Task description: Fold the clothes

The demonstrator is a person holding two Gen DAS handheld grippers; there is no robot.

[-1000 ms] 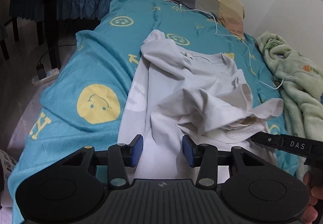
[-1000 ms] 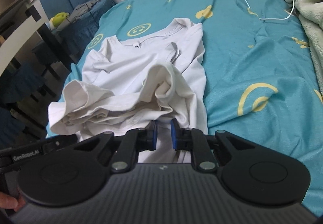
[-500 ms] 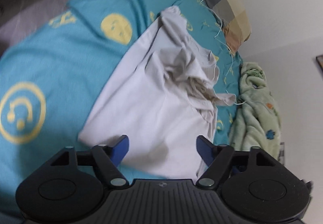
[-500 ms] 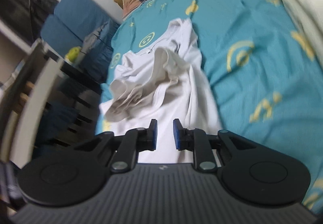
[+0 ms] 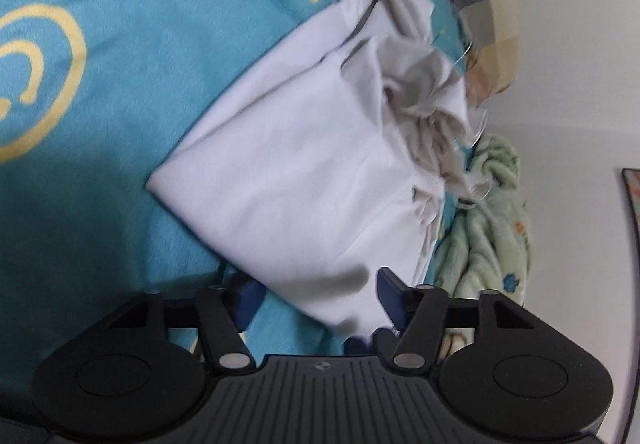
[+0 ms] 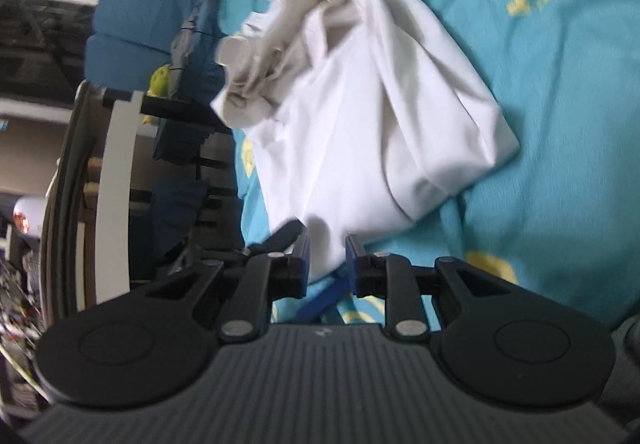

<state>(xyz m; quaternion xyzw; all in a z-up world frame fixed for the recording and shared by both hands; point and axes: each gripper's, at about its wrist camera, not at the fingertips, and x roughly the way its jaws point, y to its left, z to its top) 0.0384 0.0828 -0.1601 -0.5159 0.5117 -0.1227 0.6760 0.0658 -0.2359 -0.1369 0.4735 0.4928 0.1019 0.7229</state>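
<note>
A white T-shirt [image 5: 304, 180] lies on the teal bed, its far part bunched in a crumpled heap. In the left wrist view my left gripper [image 5: 316, 298] is open wide, with the shirt's near hem corner lying between its blue pads. In the right wrist view the same shirt [image 6: 376, 116] spreads ahead, and my right gripper [image 6: 326, 260] is narrowly open with the hem's other corner between its pads; whether the pads touch the cloth I cannot tell. The other gripper's blue finger shows just under the right one.
The teal bedspread [image 5: 120, 44] with yellow smiley prints covers the bed. A plaid pillow [image 5: 484, 4] lies at the head. A green fleece blanket [image 5: 492, 228] is bunched by the wall. A blue chair [image 6: 136, 20] and a white-and-dark frame [image 6: 116, 172] stand beside the bed.
Both grippers have tilted and dropped down to the shirt's near hem. The left gripper has opened wider. The right gripper has opened a little around the hem.
</note>
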